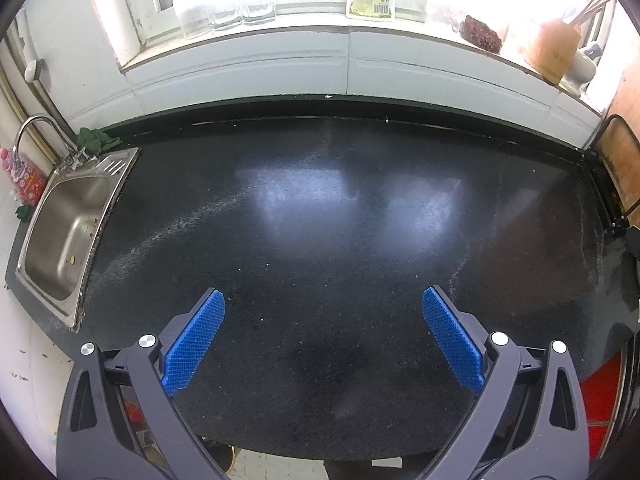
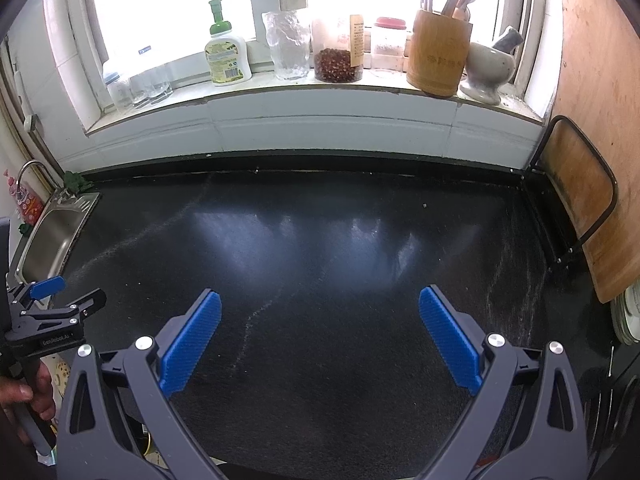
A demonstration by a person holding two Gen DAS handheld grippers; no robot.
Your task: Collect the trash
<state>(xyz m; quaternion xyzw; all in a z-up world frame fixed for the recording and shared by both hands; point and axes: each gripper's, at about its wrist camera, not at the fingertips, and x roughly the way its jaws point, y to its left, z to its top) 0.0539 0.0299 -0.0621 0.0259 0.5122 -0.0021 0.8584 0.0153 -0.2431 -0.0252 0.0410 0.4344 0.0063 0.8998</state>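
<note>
My left gripper is open and empty above the near part of a black countertop. My right gripper is open and empty above the same countertop. The left gripper also shows at the left edge of the right wrist view, held by a hand. Only small crumbs and pale streaks lie on the counter. No larger piece of trash shows in either view.
A steel sink with a tap is set in the counter's left end. The windowsill holds glasses, a soap bottle, jars, a wooden utensil holder and a mortar. A wooden board leans at the right.
</note>
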